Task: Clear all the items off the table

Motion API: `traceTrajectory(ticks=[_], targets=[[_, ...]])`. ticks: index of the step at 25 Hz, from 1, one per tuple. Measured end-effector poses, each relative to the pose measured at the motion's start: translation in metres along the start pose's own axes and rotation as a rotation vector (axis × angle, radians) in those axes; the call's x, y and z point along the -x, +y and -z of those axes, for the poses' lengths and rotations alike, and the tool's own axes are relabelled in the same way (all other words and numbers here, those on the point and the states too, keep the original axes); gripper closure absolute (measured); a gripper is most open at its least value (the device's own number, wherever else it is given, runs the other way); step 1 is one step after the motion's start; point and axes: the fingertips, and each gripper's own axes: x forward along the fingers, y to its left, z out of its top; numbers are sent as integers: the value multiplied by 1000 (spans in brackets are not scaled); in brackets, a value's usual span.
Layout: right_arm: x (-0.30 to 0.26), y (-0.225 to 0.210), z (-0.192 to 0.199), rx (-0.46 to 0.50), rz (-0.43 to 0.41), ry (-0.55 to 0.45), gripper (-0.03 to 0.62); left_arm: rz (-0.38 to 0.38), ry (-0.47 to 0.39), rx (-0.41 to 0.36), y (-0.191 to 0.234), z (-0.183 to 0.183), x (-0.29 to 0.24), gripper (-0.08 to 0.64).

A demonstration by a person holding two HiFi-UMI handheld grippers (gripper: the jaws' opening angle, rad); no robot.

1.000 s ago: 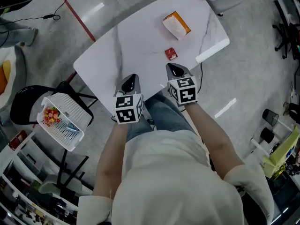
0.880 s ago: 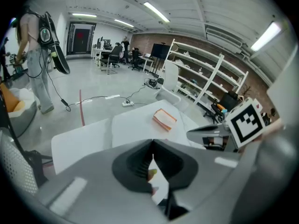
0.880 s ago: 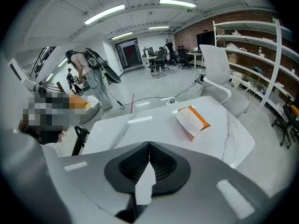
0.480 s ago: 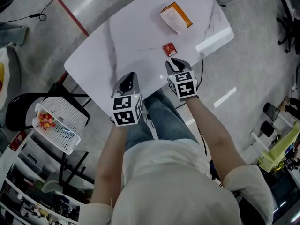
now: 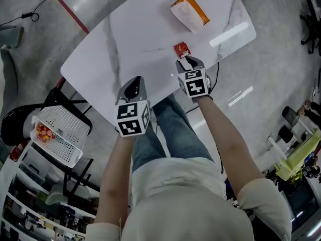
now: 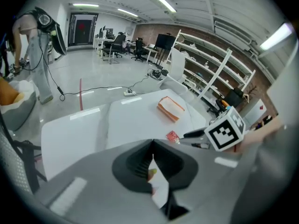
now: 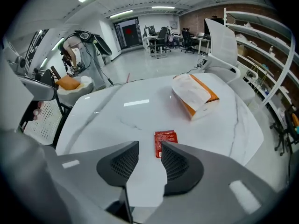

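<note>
tabletop: two items remain | orange-and-white packet: far side, untouched | left hand-held gripper: jaws together, empty | right hand-held gripper: lowered, jaws just opening, nothing between | red sachet: just beyond right tips, likely next pick

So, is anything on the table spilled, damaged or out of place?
Nothing stands out. The orange-and-white paper packet lies flat on the white marble-pattern table, and the small red sachet lies flat nearer the person's edge, apart from it. No spill or damage shows.
</note>
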Motion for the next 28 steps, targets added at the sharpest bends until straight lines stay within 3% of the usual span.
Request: traceTrajectory(ticks=[16,28], targets=[[-56,-22,13,67,24,71,407,21,43,26,-5,24,-29,552],[-70,-29,20,78,40,102,429,24,50,43,-3,28,-37,552]])
